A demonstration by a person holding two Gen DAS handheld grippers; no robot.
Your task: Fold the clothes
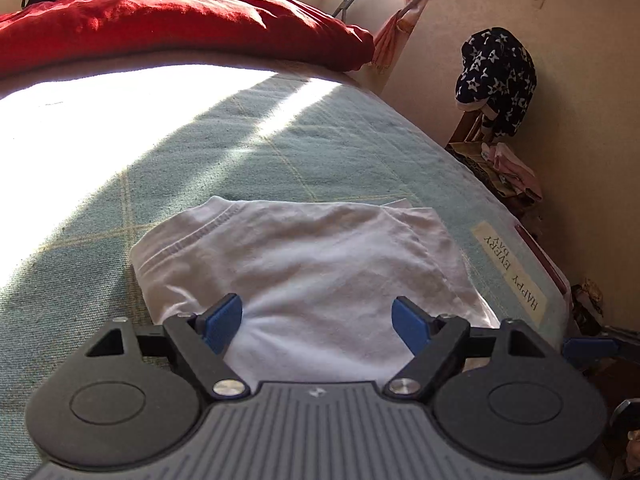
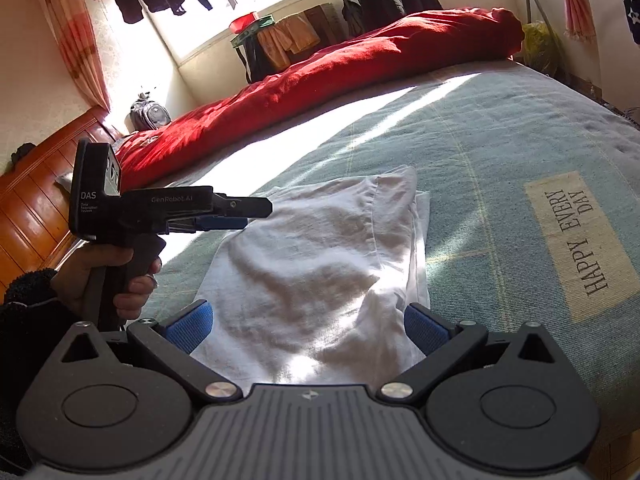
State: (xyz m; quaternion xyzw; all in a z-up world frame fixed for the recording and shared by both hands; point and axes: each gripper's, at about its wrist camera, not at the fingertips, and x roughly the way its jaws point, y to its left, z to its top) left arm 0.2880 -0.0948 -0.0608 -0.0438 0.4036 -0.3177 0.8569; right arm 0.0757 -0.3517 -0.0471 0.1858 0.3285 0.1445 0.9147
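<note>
Shirt (image 1: 304, 264) first: white, thin cotton, already doubled over, lying on the green bed cover (image 1: 280, 152) near the bed's front edge, beside the printed label (image 2: 576, 248) and well apart from the red quilt (image 2: 320, 76); I judge it light, limp and quick to sag, so any lift from one point will let the layers slide apart; I would take it at a hemmed edge or a corner, where the stitched fold gives the pads something firm. My left gripper (image 1: 318, 326) hangs just over the near edge, released, nothing between its blue pads; my right gripper (image 2: 308, 326) is likewise spread wide above the cloth, empty; pinching both near corners together should keep the stack square.
</note>
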